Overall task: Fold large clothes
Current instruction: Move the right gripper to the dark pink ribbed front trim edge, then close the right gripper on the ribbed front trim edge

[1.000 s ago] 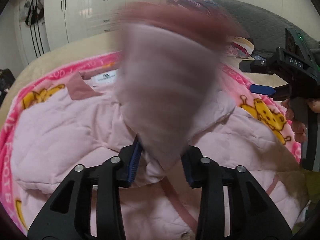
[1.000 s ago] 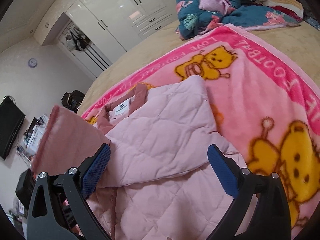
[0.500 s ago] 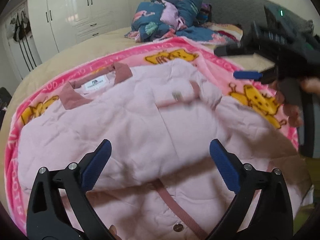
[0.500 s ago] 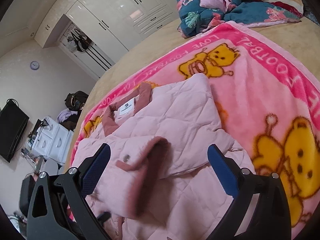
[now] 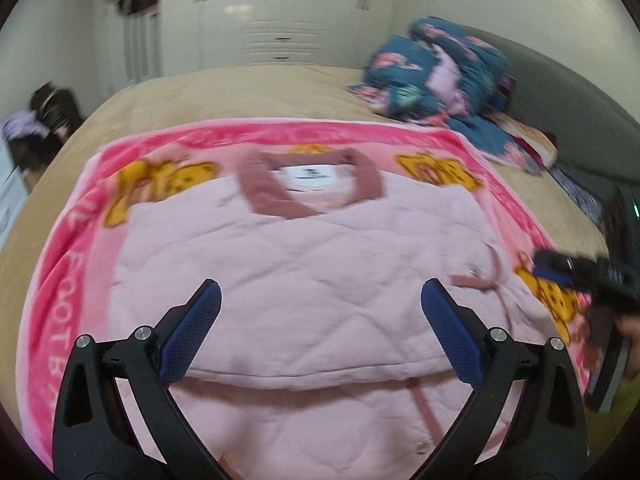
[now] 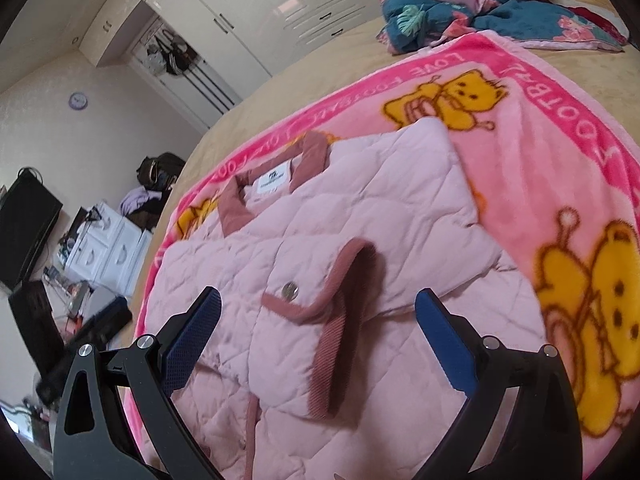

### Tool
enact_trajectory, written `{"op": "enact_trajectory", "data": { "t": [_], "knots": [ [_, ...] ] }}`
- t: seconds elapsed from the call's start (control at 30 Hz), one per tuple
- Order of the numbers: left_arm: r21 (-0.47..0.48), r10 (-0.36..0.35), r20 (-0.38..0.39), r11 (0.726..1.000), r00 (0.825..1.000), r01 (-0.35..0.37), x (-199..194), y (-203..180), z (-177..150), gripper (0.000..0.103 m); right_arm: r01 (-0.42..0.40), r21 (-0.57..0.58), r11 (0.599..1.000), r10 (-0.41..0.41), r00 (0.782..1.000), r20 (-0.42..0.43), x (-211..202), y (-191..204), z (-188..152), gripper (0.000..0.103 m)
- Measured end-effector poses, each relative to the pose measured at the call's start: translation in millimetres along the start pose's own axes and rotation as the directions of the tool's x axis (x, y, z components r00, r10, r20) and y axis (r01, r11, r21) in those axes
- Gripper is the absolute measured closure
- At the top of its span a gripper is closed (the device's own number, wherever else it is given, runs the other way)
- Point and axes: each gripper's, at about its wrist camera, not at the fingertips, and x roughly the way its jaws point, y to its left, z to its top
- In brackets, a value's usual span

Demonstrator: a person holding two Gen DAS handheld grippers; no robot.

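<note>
Jacket mid-blanket, one sleeve apparently folded across; further folds remain. Left gripper, just opened, and right gripper are spread, empty.

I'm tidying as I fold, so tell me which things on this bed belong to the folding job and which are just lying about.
Folding job:
pink quilted jacket
its sleeve cuff, laid across the front

Lying about:
pink bear blanket under the jacket
dark floral bedding pile

Jacket laid on blanket, spread on bed; bedding heap at far edge.
</note>
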Motion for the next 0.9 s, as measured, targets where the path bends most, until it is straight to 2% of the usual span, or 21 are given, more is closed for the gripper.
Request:
{"op": "enact_trajectory", "data": {
  "t": [0.23, 0.4, 0.53, 0.7, 0.77, 0.8, 0.87, 0.9],
  "knots": [
    [-0.187, 0.056, 0.007, 0.981, 0.998, -0.054, -9.1, 64.6, 3.1, 0.009, -0.008, 0.012, 1.0, 0.009, 0.997, -0.072, 22.9, 10.4, -15.5, 0.006],
    [-0.25, 0.099, 0.003, 0.964, 0.995, -0.095, -9.5, 93.4, 0.9, 0.009, -0.009, 0.029, 1.0, 0.013, 0.99, -0.14, 43.9, 13.1, -29.3, 0.006],
    [-0.316, 0.102, 0.015, 0.944, 0.995, -0.092, -14.9, 116.7, 0.1, 0.009, -0.004, 0.066, 0.998, 0.015, 0.985, -0.173, 60.4, 11.6, -39.4, 0.006],
    [-0.353, 0.164, 0.025, 0.924, 0.986, -0.145, -22.8, 135.6, 0.1, 0.009, 0.004, 0.105, 0.994, 0.014, 0.986, -0.168, 66.6, 8.6, -46.1, 0.007],
    [-0.371, 0.162, 0.03, 0.918, 0.986, -0.139, -23.8, 141.5, 0.1, 0.009, 0.011, 0.079, 0.997, 0.001, 0.989, -0.151, 64.9, 12.1, -46.0, 0.026],
    [-0.382, 0.155, 0.033, 0.915, 0.987, -0.131, -24.0, 144.5, 0.0, 0.009, 0.015, 0.065, 0.998, -0.005, 0.989, -0.145, 64.3, 13.7, -46.3, 0.029],
    [-0.397, 0.149, 0.037, 0.91, 0.988, -0.122, -23.7, 148.4, -0.3, 0.009, 0.001, 0.04, 0.999, 0.004, 0.991, -0.137, 63.2, 17.6, -45.9, 0.054],
    [-0.402, 0.146, 0.038, 0.908, 0.989, -0.119, -23.4, 149.0, -0.3, 0.009, -0.002, 0.022, 1.0, 0.005, 0.992, -0.128, 62.2, 19.5, -45.5, 0.062]
  ]
}}
